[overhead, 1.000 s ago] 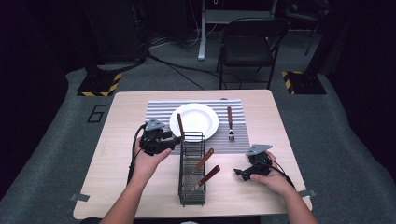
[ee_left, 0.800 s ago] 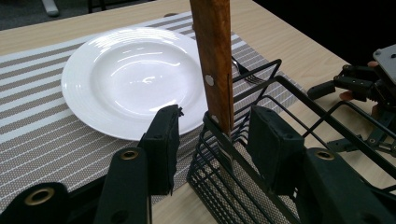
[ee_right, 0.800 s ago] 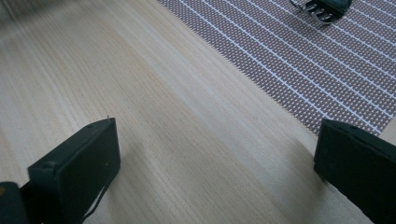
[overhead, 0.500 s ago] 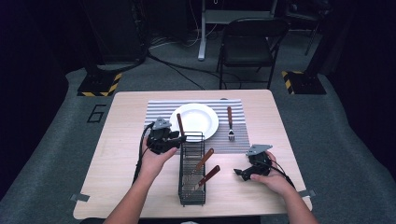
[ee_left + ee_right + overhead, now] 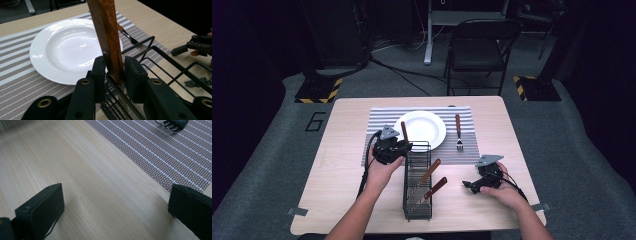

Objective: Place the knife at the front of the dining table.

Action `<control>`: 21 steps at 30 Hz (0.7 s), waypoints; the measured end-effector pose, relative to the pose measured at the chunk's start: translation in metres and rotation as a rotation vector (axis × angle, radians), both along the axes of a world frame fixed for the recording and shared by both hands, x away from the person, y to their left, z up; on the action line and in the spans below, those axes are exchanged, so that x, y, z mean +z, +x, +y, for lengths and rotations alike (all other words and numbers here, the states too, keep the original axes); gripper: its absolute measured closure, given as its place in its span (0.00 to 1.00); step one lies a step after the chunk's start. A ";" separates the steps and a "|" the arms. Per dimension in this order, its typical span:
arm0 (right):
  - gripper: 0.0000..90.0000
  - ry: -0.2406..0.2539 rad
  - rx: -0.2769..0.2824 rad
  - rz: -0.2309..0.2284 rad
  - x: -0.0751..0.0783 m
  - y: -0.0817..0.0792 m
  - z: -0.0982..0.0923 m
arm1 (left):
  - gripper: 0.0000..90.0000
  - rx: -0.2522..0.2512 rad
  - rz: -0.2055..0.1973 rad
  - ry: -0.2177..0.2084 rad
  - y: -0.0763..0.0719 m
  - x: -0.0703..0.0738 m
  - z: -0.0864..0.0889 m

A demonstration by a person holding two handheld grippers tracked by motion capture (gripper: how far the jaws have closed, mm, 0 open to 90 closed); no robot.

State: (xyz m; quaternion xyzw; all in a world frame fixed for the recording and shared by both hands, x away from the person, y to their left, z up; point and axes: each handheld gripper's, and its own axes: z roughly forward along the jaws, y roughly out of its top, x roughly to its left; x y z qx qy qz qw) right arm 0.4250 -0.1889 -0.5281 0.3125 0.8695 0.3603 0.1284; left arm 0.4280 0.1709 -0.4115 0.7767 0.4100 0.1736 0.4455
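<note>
In the high view, the left tool (image 5: 401, 147) sits at centre frame by the far end of the black wire rack (image 5: 417, 181) on the table (image 5: 337, 165), its jaws having just been closing on a wooden-handled utensil (image 5: 404, 132) that stands up from the rack beside the white plate (image 5: 420, 129). In the left gripper view the pads press the handle (image 5: 107, 40) from both sides — upright, mid-frame. In the right gripper view, the right tool (image 5: 116, 207) hangs wide open over bare table — striped placemat (image 5: 160, 157) upper right.
</note>
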 end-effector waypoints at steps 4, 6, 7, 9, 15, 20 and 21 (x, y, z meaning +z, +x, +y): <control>0.00 -0.001 0.001 -0.001 0.000 0.000 0.000 | 0.79 0.000 -0.007 0.003 -0.002 0.001 0.000; 0.00 0.000 0.000 0.000 0.000 0.000 0.000 | 0.79 0.001 -0.024 0.015 -0.005 0.003 -0.001; 0.00 0.000 0.001 -0.001 0.000 0.000 0.000 | 0.79 -0.002 -0.031 0.021 -0.008 0.004 -0.001; 0.00 -0.001 0.001 -0.001 0.000 0.000 0.000 | 0.79 -0.005 -0.044 0.021 -0.011 0.005 -0.001; 0.00 0.000 0.001 0.000 0.000 0.000 0.000 | 0.82 -0.027 -0.067 0.010 -0.020 0.007 -0.002; 0.00 0.000 0.001 0.000 0.000 0.000 0.000 | 0.85 -0.060 -0.065 -0.008 -0.019 0.006 -0.006; 0.00 0.000 0.000 0.000 0.000 0.000 0.000 | 0.85 -0.063 -0.062 -0.017 -0.018 0.005 -0.006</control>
